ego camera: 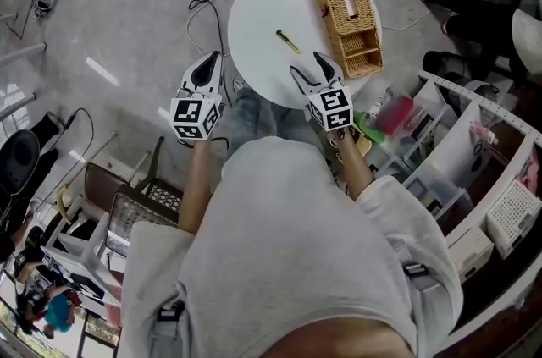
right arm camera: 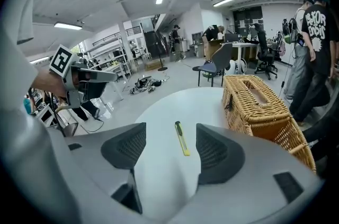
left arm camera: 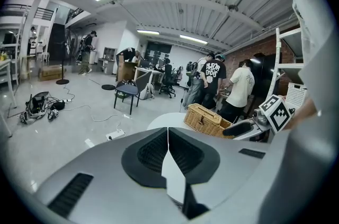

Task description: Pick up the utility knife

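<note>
A slim yellow utility knife (ego camera: 288, 41) with a dark tip lies flat on the round white table (ego camera: 262, 18). In the right gripper view the knife (right arm camera: 181, 138) lies ahead on the table, in line with the gap between the jaws and beyond them. My right gripper (ego camera: 310, 68) hovers over the table's near edge, short of the knife, open and empty. My left gripper (ego camera: 207, 70) hangs off the table's left side, shut with nothing in it; its jaws (left arm camera: 168, 139) meet in the left gripper view.
A wicker basket (ego camera: 348, 20) stands on the table's right part, close to the knife. Storage bins and shelves (ego camera: 440, 153) crowd the right. Cables (ego camera: 207, 1) run over the floor on the left. People stand behind the table in both gripper views.
</note>
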Motion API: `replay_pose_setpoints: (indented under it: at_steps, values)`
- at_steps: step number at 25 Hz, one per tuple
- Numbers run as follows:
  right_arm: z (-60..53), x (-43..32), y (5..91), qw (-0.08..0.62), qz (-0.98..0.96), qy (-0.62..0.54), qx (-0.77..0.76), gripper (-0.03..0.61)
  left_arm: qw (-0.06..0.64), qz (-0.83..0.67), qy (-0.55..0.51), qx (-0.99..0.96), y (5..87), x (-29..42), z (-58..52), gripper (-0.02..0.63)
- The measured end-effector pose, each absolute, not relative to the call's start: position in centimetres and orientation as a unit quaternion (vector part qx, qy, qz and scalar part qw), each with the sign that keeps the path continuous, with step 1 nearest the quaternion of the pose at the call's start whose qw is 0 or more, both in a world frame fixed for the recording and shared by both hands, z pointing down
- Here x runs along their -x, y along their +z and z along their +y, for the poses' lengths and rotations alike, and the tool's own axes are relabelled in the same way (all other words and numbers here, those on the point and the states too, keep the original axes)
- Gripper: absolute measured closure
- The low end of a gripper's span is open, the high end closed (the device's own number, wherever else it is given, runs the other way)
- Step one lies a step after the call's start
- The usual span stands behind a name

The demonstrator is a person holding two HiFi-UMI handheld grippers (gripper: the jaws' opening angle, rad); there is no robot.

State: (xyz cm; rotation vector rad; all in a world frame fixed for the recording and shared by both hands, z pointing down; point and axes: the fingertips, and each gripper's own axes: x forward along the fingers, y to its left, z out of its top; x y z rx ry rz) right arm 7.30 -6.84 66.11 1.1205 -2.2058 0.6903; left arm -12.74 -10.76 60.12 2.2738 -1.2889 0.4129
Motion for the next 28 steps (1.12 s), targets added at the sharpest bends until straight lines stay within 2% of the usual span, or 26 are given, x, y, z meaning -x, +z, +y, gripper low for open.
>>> replay_pose_setpoints:
  at_steps: [19, 26, 28]
  values:
    - [-11.3, -4.2, 74.6, 0.381, -0.802, 0.261, -0.379, 0.296, 0.264, -0.48, 0.15, -0.823, 60.8, 13.7, -9.2, 0.592]
    - [-11.8, -4.0, 75.7, 0.413, -0.796, 0.256, -0.36, 0.365, 0.269, -0.482, 0.153, -0.82, 61.2, 13.9, -8.7, 0.592]
    - [-11.9, -4.2, 76.2, 0.421, -0.794, 0.252, -0.359, 0.413, 0.271, -0.483, 0.155, -0.819, 61.3, 13.9, -8.6, 0.592]
